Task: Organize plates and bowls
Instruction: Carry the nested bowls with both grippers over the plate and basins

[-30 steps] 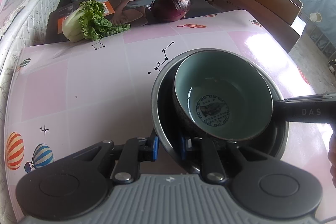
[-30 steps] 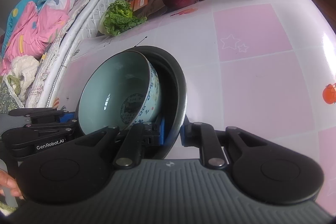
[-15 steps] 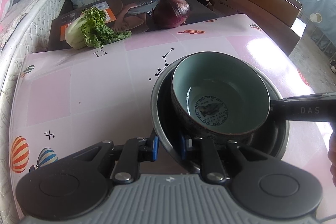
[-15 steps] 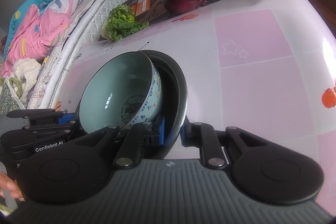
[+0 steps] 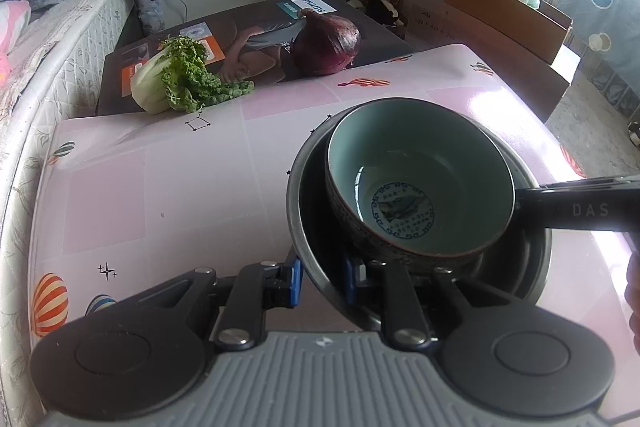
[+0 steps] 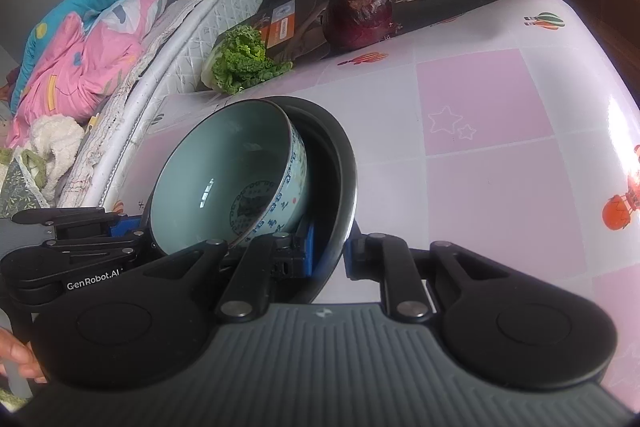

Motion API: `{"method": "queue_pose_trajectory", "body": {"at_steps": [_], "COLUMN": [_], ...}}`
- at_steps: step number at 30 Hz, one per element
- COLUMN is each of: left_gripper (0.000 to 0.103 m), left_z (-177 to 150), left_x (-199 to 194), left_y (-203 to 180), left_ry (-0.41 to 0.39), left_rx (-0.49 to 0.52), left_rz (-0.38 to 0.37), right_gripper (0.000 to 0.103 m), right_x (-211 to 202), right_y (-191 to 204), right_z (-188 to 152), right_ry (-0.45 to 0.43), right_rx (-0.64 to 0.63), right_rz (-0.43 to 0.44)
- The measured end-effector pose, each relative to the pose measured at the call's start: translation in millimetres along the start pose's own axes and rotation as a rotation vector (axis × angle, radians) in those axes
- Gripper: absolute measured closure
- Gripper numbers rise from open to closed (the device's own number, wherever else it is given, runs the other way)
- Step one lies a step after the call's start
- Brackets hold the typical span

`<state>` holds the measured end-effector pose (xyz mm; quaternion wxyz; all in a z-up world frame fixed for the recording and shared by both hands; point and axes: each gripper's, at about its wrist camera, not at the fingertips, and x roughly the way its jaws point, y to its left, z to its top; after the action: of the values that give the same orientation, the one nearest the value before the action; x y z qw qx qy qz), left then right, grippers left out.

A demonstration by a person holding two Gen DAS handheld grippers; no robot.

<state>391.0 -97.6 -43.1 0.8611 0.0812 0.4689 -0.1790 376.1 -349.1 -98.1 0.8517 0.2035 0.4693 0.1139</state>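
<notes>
Left gripper (image 5: 320, 281) is clamped on the rim of the dark metal round plate (image 5: 298, 195), blue pads either side of the edge at the plate's 7 o'clock in the left wrist view. Right gripper (image 6: 329, 257) is likewise clamped on the same plate's rim, at its 5 o'clock in the right wrist view, so the two tongs pinch opposite sides.

Inside the plate sits the celadon-glazed ceramic bowl with blue-and-white outside and a round blue medallion in its bottom (image 5: 416, 183). It is tipped, leaning on the plate's inner wall, not seated flat. Its mouth faces up and toward 10 o'clock in the right wrist view. The bowl is round, no long axis; its axis of symmetry tilts off vertical.

Plate and bowl are over the glossy pink-and-white checked table (image 5: 180, 187). Whether the plate rests on it or is lifted clear cannot be told. Step in hand, as judged: a two-handed carry of the nested pair. Next move calls for keeping both grips level and matched so the loose bowl does not slide or tip out.

Further out at 11 to 12 o'clock: leafy green cabbage (image 5: 176, 83) and a dark red onion (image 5: 326, 45) beside a flat printed carton (image 5: 260, 39).
</notes>
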Motion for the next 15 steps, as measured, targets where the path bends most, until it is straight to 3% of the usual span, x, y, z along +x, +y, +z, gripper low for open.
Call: {"method": "queue_pose_trajectory", "body": {"at_steps": [15], "left_gripper": [0.083], "left_z": [-1], "left_x": [-40], "left_y": [-3], "left_ry": [-0.049], "left_rx": [-0.004], "left_rz": [0.006], "right_gripper": [0.088], "right_x": [-36], "right_y": [25], "right_z": [2], "right_ry": [-0.042], "right_rx": [-0.031], "right_rz": [-0.001]}}
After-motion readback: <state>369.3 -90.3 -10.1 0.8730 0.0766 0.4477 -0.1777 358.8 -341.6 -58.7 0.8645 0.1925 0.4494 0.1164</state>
